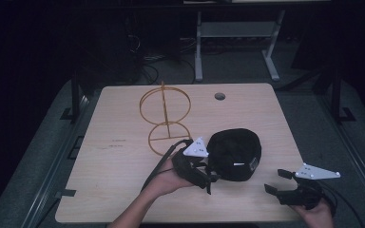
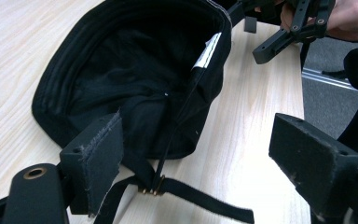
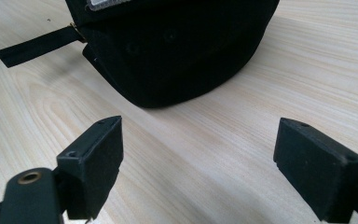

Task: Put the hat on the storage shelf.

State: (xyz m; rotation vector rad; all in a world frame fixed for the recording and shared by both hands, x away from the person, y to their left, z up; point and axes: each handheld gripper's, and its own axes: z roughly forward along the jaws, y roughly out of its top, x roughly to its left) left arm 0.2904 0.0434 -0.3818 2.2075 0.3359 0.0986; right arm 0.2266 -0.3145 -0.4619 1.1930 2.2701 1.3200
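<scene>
A black cap (image 1: 235,153) lies upside down on the light wooden table (image 1: 123,161), right of centre. Its inside (image 2: 135,74) faces up, with a white label (image 2: 207,50) on the inner band and a back strap (image 2: 200,198) with a small brass buckle trailing on the wood. My left gripper (image 1: 208,178) stands open at the cap's near left edge, jaws wide on either side of the strap end (image 2: 205,177). My right gripper (image 1: 275,183) is open near the table's front right, a short way from the cap's outer side (image 3: 177,51), nothing between its jaws (image 3: 214,170).
A gold wire stand (image 1: 164,118) with two rings on a post stands behind the cap, left of centre. A round cable hole (image 1: 220,96) sits near the table's far edge. Dark floor, cables and a desk frame (image 1: 237,42) lie beyond.
</scene>
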